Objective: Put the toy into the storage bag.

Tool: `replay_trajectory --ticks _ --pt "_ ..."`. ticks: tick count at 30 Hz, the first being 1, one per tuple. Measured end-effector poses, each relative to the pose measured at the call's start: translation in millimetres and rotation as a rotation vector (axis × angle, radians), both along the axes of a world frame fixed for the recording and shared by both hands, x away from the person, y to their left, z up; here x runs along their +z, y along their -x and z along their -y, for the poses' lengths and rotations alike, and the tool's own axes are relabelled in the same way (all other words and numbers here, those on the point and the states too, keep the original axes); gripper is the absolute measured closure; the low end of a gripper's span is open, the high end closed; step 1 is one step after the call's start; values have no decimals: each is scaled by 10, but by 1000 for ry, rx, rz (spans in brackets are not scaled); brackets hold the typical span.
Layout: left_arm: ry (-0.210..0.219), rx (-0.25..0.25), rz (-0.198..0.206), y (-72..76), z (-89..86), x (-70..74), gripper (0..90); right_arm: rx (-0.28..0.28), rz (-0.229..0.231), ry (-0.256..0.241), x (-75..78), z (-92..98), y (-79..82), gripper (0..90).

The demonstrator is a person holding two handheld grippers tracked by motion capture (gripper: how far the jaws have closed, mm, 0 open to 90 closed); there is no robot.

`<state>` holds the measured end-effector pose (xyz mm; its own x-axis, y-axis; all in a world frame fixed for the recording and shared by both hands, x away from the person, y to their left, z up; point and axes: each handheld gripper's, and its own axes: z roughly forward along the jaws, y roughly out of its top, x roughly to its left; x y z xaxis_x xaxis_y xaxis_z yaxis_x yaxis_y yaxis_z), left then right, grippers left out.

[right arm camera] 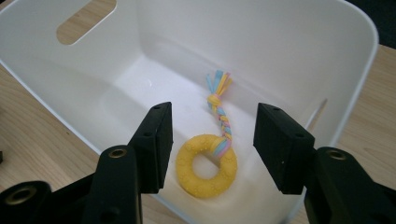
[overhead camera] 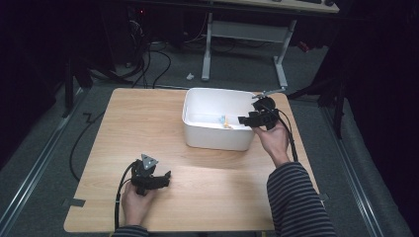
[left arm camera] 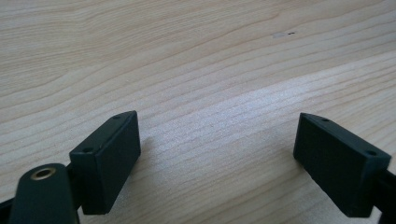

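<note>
A yellow ring toy with a braided pastel rope tail (right arm camera: 207, 165) lies on the floor of a white plastic bin (right arm camera: 299, 42); in the high view the toy (overhead camera: 225, 122) sits near the bin's right side. My right gripper (right arm camera: 212, 140) hangs open over the bin's edge, its jaws on either side of the ring and above it, nothing held. From above, the right gripper (overhead camera: 246, 119) reaches in over the bin's right wall (overhead camera: 217, 140). My left gripper (left arm camera: 217, 154) stands open, low over bare wood, near the table's front left (overhead camera: 165, 178).
The wooden table (overhead camera: 148, 128) has free surface left of and in front of the bin. The bin has a handle slot (right arm camera: 86, 21) in its far wall. Desk legs and cables (overhead camera: 148, 59) stand on the floor beyond the table.
</note>
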<state>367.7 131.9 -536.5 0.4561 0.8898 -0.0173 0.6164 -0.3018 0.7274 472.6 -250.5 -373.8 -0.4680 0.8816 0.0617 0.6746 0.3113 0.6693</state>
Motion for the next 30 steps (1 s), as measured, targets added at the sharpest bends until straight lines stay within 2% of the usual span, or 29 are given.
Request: replay_trajectory --ticks 11,30 --pt "0 0 0 0 0 0 150 -14 55 -32 107 254 242 455" --pt "-1 0 0 0 1 0 150 -40 75 -58 115 562 661 463"
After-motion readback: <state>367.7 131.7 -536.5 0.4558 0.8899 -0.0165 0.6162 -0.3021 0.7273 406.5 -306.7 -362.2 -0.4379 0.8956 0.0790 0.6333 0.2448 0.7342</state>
